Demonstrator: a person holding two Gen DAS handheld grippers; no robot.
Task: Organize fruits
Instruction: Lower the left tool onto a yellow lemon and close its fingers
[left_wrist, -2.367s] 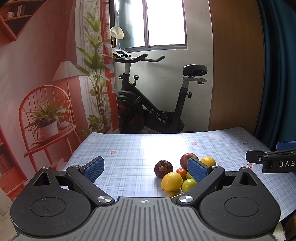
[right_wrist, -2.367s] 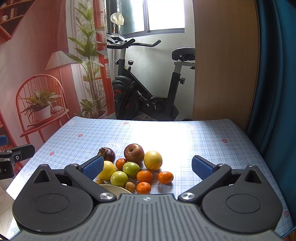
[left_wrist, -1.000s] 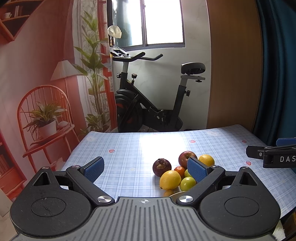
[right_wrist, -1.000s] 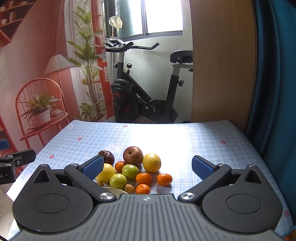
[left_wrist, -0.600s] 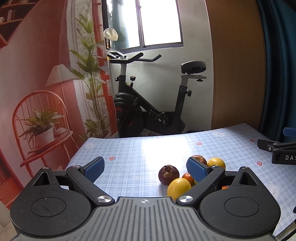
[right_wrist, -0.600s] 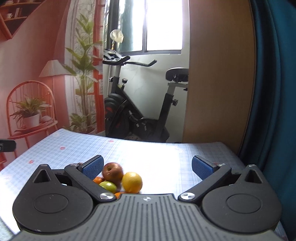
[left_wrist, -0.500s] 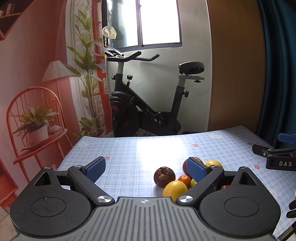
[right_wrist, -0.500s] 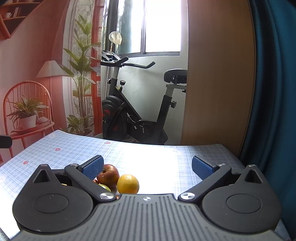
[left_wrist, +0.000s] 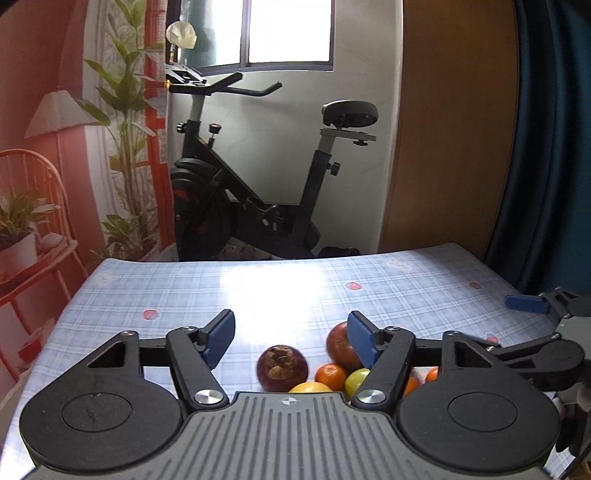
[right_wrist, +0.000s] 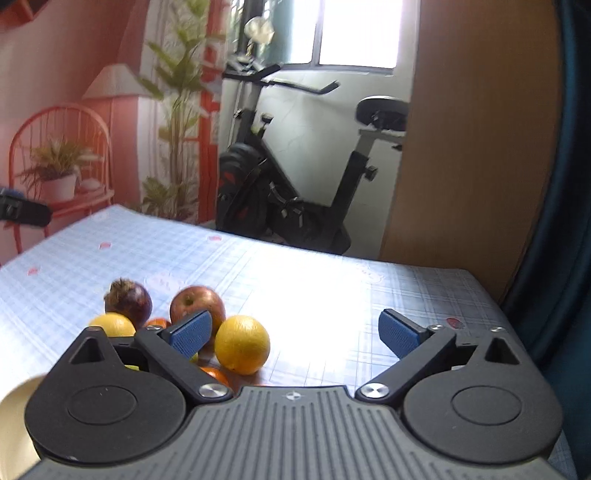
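Purple mangosteen (left_wrist: 282, 367) calyx faces left claw (left_wrist: 291, 338), closing.

Beyond the far edge of the blue plaid table (left_wrist: 388, 288) we see a black exercise bike (left_wrist: 258, 192) against a white wall, under a bright window (left_wrist: 288, 31). Left of it hangs a red mural of a lamp, chair and plants (left_wrist: 55, 147). At right stand a wooden panel (left_wrist: 450, 140) and a dark blue curtain (left_wrist: 546, 147). Daylight glares off the table's middle.
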